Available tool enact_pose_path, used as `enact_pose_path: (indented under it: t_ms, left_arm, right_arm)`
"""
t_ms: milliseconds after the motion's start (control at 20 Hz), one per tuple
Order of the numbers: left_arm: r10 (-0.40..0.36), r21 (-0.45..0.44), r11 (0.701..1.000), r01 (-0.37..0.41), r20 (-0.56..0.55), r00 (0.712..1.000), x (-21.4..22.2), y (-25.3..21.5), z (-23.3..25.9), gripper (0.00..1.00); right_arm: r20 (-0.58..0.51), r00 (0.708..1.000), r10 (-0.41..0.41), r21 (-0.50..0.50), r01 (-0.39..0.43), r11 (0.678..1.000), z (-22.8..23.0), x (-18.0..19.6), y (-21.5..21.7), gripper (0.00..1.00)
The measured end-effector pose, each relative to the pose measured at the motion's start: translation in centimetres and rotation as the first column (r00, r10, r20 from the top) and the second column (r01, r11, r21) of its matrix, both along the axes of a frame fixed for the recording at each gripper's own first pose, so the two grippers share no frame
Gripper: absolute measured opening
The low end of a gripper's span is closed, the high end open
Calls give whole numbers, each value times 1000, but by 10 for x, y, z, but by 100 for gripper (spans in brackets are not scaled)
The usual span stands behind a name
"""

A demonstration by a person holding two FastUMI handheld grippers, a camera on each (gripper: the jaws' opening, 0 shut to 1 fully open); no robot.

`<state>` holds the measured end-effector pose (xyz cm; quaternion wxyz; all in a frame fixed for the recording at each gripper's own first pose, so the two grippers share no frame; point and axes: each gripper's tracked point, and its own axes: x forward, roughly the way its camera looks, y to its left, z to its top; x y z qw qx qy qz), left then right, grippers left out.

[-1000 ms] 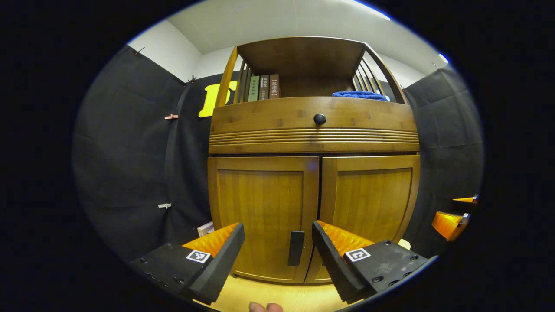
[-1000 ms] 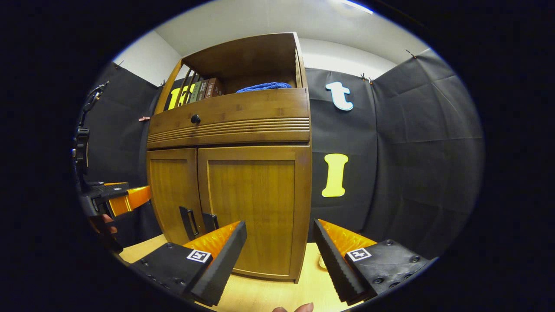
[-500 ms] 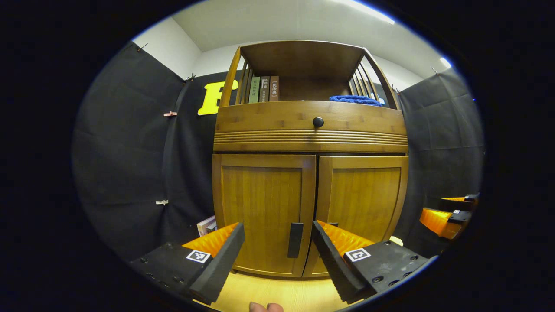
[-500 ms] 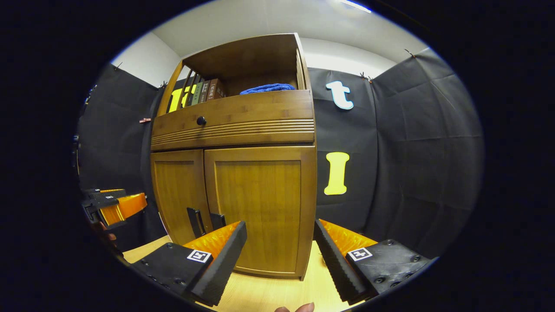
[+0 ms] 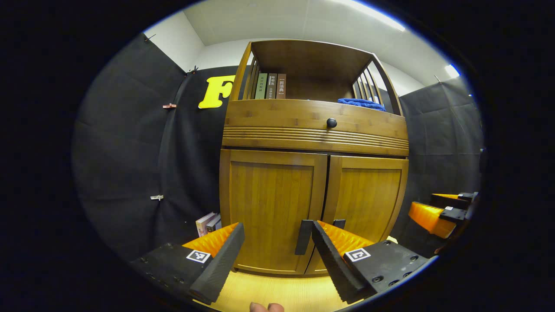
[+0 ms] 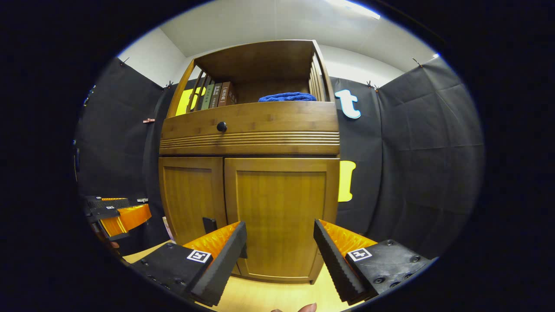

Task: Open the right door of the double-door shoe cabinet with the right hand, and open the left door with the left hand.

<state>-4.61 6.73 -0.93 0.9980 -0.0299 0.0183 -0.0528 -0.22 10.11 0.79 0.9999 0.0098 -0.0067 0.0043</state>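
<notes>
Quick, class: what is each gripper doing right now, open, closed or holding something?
Left gripper: open, holding nothing, facing the closed left door.
Right gripper: open, holding nothing, facing the closed right door.

Our left gripper [image 5: 277, 255] and right gripper [image 6: 279, 255] each have ridged jaws on blocky mounts bearing square black-and-white marker tags and small screws near the edges.

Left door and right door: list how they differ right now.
In the left gripper view, the left door has its whole dark handle in sight; the right door has its handle mostly behind a finger. The left door looks wider, being nearer the camera. Both are shut, same wood, same framed panel.
</notes>
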Motion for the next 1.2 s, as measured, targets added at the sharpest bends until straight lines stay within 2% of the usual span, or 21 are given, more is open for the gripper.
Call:
enact_pose_path:
  t_ms: [250, 300, 500, 800, 850, 1000, 1050, 1100, 1200]
  left_arm:
    - [-31, 76, 997, 29, 19, 999, -5, 10, -3, 97]
    - [-34, 83, 996, 33, 18, 999, -7, 11, -5, 97]
    - [-33, 63, 998, 33, 7, 999, -13, 13, -11, 97]
    - [-25, 42, 999, 25, 1, 1000, -19, 25, -17, 97]
    - [-22, 37, 999, 22, 1, 1000, -20, 28, -19, 97]
    - [-21, 26, 999, 21, -2, 1000, -18, 33, -19, 97]
    - [-22, 22, 1000, 22, -2, 1000, -17, 34, -19, 97]
    - [-22, 16, 1000, 22, -4, 1000, -18, 35, -19, 97]
    - [-23, 8, 1000, 23, -9, 1000, -17, 38, -20, 97]
  right_arm:
    - [-49, 999, 4, 76, 0, 997, -37, 47, 38, 96]
    - [-59, 998, 8, 78, -3, 997, -46, 58, 45, 98]
    - [-117, 993, 26, 57, -20, 998, -86, 87, 66, 98]
    - [-192, 981, -4, 14, 6, 1000, -131, 120, 77, 98]
    - [-199, 980, -8, 14, 11, 1000, -135, 125, 76, 87]
    - [-214, 976, -28, -9, 27, 1000, -142, 139, 74, 70]
    - [-224, 974, -34, -13, 32, 999, -146, 142, 75, 60]
    - [-231, 973, -25, -10, 24, 1000, -147, 143, 79, 55]
    - [-244, 969, -44, -28, 38, 999, -161, 153, 81, 36]
